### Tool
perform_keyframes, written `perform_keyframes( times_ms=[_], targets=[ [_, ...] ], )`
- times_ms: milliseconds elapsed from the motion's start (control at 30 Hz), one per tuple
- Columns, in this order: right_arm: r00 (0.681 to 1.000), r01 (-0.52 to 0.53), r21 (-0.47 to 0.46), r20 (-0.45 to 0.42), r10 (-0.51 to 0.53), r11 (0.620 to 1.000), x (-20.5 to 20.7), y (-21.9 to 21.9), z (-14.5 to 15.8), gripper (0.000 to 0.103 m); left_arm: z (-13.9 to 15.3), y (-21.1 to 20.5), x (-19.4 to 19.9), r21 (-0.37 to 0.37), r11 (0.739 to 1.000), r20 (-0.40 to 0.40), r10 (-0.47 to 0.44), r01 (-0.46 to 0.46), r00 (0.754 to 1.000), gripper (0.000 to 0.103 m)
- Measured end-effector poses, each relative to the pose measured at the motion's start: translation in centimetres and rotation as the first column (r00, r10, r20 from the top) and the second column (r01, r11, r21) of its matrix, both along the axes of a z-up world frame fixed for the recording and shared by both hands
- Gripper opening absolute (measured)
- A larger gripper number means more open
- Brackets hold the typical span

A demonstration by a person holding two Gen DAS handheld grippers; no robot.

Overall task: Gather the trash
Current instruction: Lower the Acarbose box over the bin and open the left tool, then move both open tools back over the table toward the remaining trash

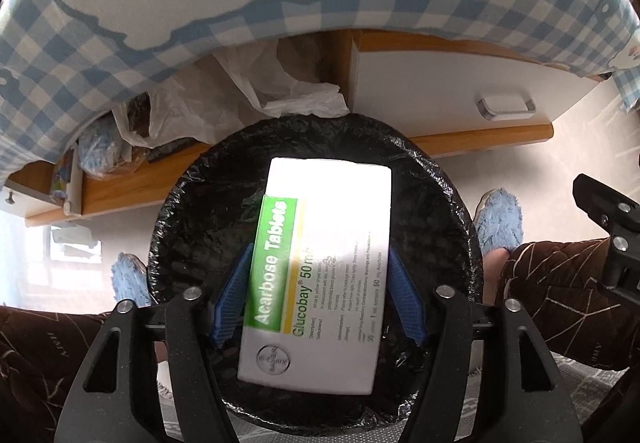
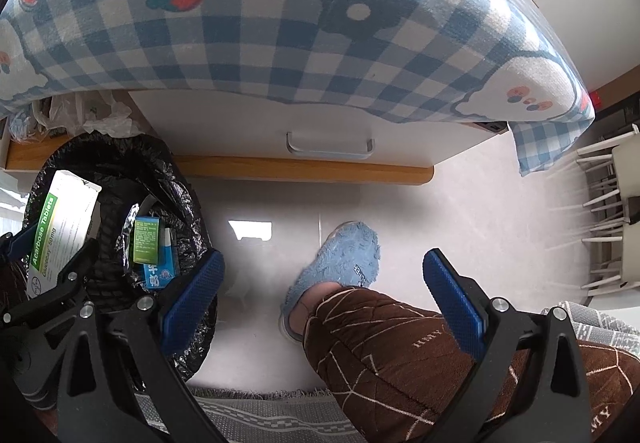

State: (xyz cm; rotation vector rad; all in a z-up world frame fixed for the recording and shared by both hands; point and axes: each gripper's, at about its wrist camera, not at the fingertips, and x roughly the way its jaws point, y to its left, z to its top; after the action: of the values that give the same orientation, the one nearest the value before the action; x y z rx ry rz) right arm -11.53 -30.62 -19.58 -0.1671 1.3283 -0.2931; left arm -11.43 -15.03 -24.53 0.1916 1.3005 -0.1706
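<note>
holding: the tablet box (image 1: 320,267) is clamped between the left gripper (image 1: 316,299) pads, above the bin (image 1: 180,211)
right gripper (image 2: 324,299): jaws spread, nothing held, beside the bin

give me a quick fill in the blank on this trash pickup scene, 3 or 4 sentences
1. The left tongs hold a white and green ____ box over the bin.
2. The bin is lined with a ____ plastic bag.
3. The right tongs are ____ and hold nothing.
4. The person's slipper on the floor is fluffy and ____.

Missing words: tablet (medicine); black; open; blue
</note>
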Motion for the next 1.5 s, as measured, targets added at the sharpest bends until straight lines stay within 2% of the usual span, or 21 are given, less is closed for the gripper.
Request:
perform_keyframes(
  times_ms=[200,367,567,767,1000,1133,1233,1500],
  targets=[
    [0.999,-0.014,0.032,0.050,0.013,0.999,0.2,0.6,1.3,0.095,2.2,1.5,-0.3,-0.008,0.999,0.077,0.032,-0.031,0.997,0.089],
    [0.992,-0.035,0.079,0.122,0.025,0.996,0.2,1.3,3.4,0.095,5.5,3.1,-0.4,-0.009,0.999,0.161,0.040,-0.039,0.986,0.097],
    [0.973,-0.060,0.136,0.228,0.028,0.989,-0.1,1.8,6.5,0.095,9.6,5.3,-0.6,-0.054,0.997,0.227,0.066,-0.055,0.972,0.097],
    [0.936,-0.094,0.189,0.352,0.022,0.978,-0.6,2.4,10.6,0.095,14.1,7.4,-0.6,-0.117,0.990,0.295,0.111,-0.079,0.949,0.097],
    [0.904,-0.088,0.201,0.427,-0.006,0.976,0.0,2.3,13.2,0.095,18.5,9.8,0.2,-0.155,0.983,0.348,0.150,-0.101,0.926,0.097],
    [0.891,-0.088,0.205,0.453,-0.015,0.975,0.5,2.3,14.3,0.095,20.0,10.9,1.0,-0.167,0.979,0.377,0.173,-0.117,0.910,0.097],
    [0.878,-0.093,0.198,0.479,-0.013,0.976,1.1,2.4,15.2,0.095,20.4,11.8,2.1,-0.194,0.972,0.364,0.195,-0.131,0.911,0.097],
    [0.863,-0.107,0.189,0.506,-0.004,0.976,4.2,2.5,16.4,0.095,20.1,12.4,5.5,-0.170,0.974,0.356,0.201,-0.149,0.913,0.097]
  ],
)
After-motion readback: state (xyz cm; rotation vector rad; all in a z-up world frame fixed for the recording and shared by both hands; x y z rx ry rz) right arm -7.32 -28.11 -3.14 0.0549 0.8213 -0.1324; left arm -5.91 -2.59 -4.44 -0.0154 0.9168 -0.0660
